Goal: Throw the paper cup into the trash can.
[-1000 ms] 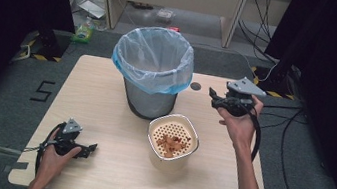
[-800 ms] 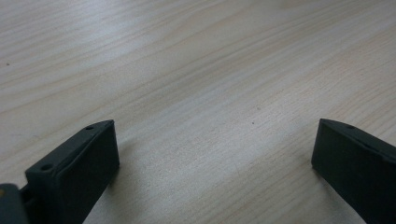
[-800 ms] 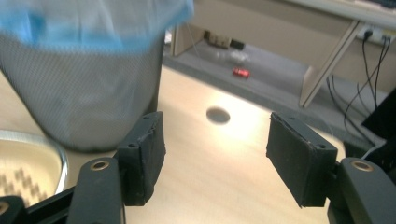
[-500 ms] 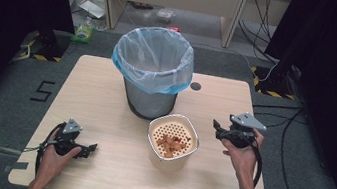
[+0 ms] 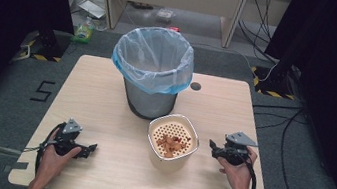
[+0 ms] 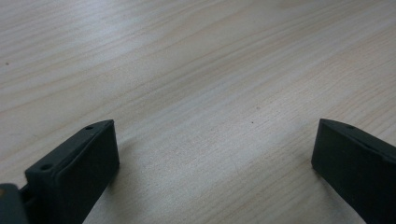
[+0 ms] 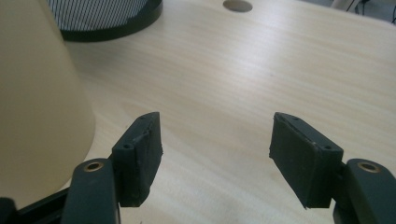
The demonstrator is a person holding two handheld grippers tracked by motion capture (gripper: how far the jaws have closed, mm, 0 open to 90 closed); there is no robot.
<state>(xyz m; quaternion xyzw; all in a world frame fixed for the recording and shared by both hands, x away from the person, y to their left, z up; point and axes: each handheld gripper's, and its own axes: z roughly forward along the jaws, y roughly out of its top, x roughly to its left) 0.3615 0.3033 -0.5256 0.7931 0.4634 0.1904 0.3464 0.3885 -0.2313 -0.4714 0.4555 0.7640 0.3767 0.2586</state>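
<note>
A cream tub [image 5: 169, 161] with a perforated insert holds orange-brown scraps [image 5: 170, 144] and stands on the wooden table [image 5: 105, 95] in front of a grey bin [image 5: 148, 99] lined with a blue bag. My right gripper [image 5: 212, 146] hovers low just right of the tub, its tips pointing at it. In the right gripper view its jaws are open [image 7: 215, 140] over bare wood, with the tub's wall [image 7: 37, 107] close at the left. My left gripper [image 5: 89, 149] rests at the table's front left, open [image 6: 215, 144] with nothing between the jaws.
A round cable hole [image 5: 195, 86] sits in the table right of the bin. The bin's dark base [image 7: 107, 18] shows beyond the right jaws. Cables and a black curtain stand on the floor to the right.
My right hand has come down and toward the front, from beside the bin's rim to table height right of the tub. The left hand has stayed put.
</note>
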